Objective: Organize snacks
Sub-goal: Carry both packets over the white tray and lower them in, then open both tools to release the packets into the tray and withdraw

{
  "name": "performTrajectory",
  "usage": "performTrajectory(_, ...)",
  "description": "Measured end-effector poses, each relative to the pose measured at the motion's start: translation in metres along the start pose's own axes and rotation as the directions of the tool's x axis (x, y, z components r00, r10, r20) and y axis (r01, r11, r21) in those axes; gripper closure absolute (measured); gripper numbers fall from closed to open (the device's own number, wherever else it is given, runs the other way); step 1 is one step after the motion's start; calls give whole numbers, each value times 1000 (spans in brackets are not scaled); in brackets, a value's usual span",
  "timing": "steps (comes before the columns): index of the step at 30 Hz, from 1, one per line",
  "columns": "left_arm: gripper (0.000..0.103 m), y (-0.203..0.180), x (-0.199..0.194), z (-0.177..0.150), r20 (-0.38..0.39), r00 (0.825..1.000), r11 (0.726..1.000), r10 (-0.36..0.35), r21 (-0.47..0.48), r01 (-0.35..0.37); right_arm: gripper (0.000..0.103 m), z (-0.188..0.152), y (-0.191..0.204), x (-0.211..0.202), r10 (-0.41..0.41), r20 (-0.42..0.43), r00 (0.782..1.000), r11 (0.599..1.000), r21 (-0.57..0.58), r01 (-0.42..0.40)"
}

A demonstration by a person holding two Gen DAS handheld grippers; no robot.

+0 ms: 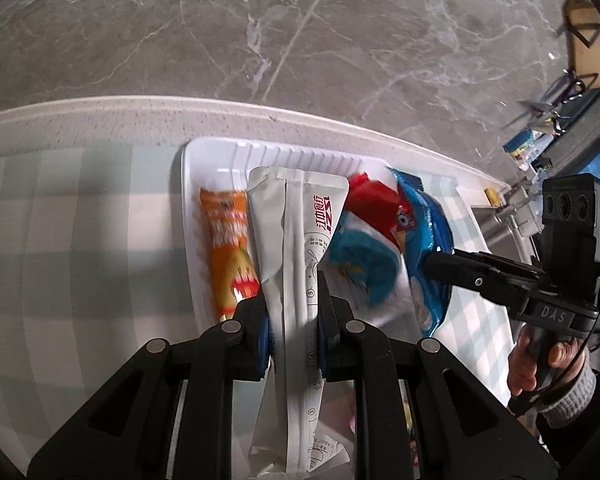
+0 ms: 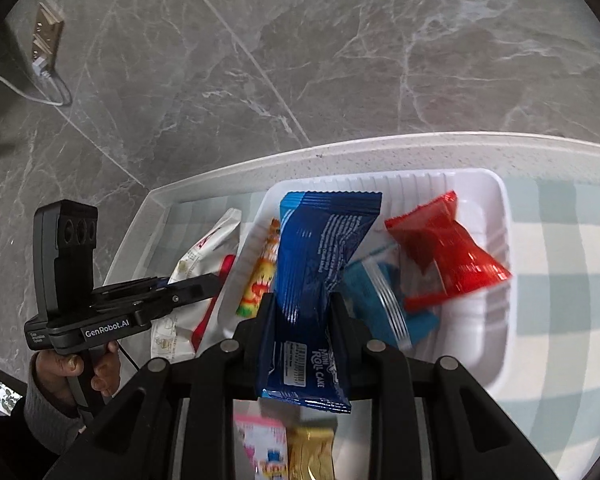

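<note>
My left gripper [image 1: 294,304] is shut on a long white snack packet [image 1: 296,240], which hangs over the white tray [image 1: 220,156]. In the tray lie an orange snack stick [image 1: 228,248], a red packet [image 1: 374,196] and a teal packet [image 1: 364,264]. My right gripper [image 2: 302,304] is shut on a blue mini roll cake packet [image 2: 320,248], held above the tray's [image 2: 492,200] left half. The red packet [image 2: 448,252] and teal packet [image 2: 380,300] lie to its right, the orange stick [image 2: 260,276] to its left. Each view shows the other gripper [image 1: 436,266] [image 2: 212,280] with its packet.
The tray sits near the far edge of a table with a checked cloth [image 1: 60,220]. Beyond the edge is grey marble floor [image 2: 340,60] with a power strip [image 2: 44,40]. A pink packet [image 2: 260,444] and a gold packet [image 2: 312,452] lie on the table under my right gripper.
</note>
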State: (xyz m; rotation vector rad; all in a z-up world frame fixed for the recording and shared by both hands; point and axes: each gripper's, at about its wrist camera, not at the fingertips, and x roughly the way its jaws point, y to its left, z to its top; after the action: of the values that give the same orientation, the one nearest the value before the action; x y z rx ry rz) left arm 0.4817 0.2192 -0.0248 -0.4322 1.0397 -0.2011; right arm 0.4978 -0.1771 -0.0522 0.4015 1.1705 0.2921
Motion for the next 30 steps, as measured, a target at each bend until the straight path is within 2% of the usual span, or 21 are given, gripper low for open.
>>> performTrajectory(8,88,15,28,28,-8,1000,1000,7,-15,-7,75,25,0,34,-27,-28,999,1000,-10,27)
performTrajectory(19,87,24,64,46,-11,997,998,70,6,-70,74,43,-8,73,-72,-55,996,997,19,73)
performTrajectory(23,86,24,80,45,-24,995,995,102,16,-101,72,45,-8,76,-97,-49,994,995,12,97)
performTrajectory(26,85,25,84,43,-21,993,993,117,27,-116,66,42,-9,71,-103,-36,994,995,5,103)
performTrajectory(28,82,23,83,41,-11,992,991,129,35,-128,66,41,-11,64,-97,-25,995,995,6,97)
performTrajectory(30,74,19,84,41,1,991,991,131,36,-131,64,39,-11,58,-96,-15,995,995,5,96)
